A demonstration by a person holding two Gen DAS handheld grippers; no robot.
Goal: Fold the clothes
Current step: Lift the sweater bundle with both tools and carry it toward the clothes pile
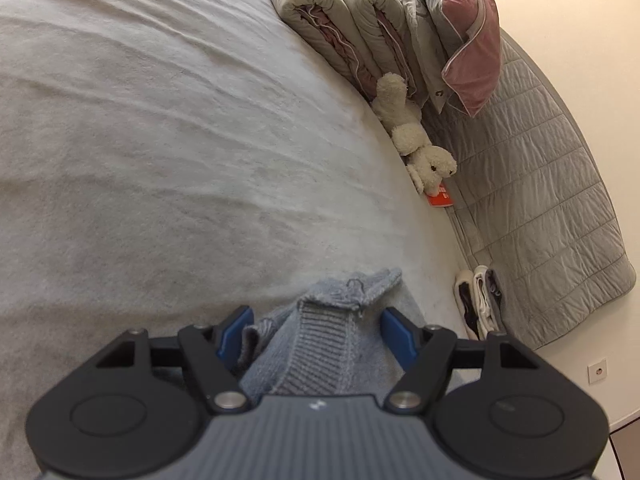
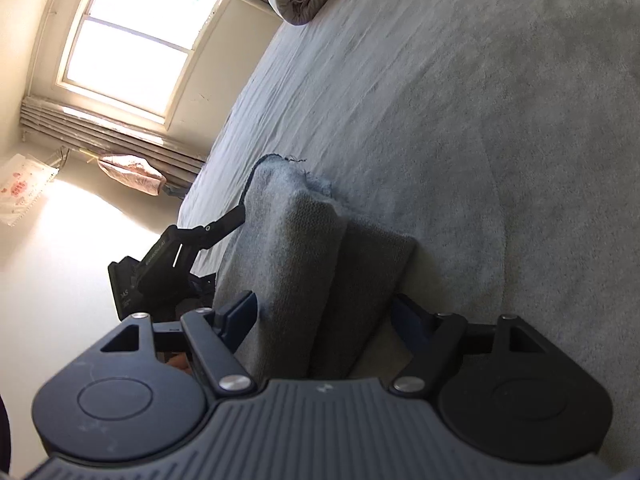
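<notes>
A light blue knit sweater (image 1: 320, 340) lies bunched on the white bedsheet (image 1: 160, 140), its ribbed hem up between my left gripper's (image 1: 316, 330) blue pads. The jaws stand wide open around the fabric, not closed on it. In the right wrist view the same sweater (image 2: 304, 248) rises in thick folds between my right gripper's (image 2: 324, 314) blue pads, which also stand open on either side of it. The left gripper (image 2: 180, 256) shows there, at the sweater's far left edge.
Rolled grey and pink duvets (image 1: 360, 28) and a pink pillow (image 1: 476, 52) lie at the bed's head. A white plush toy (image 1: 416, 136) sits by the quilted grey headboard (image 1: 540, 184). Socks (image 1: 480, 300) lie at the bed's edge. A window (image 2: 136, 40) and radiator (image 2: 104, 128) are beyond.
</notes>
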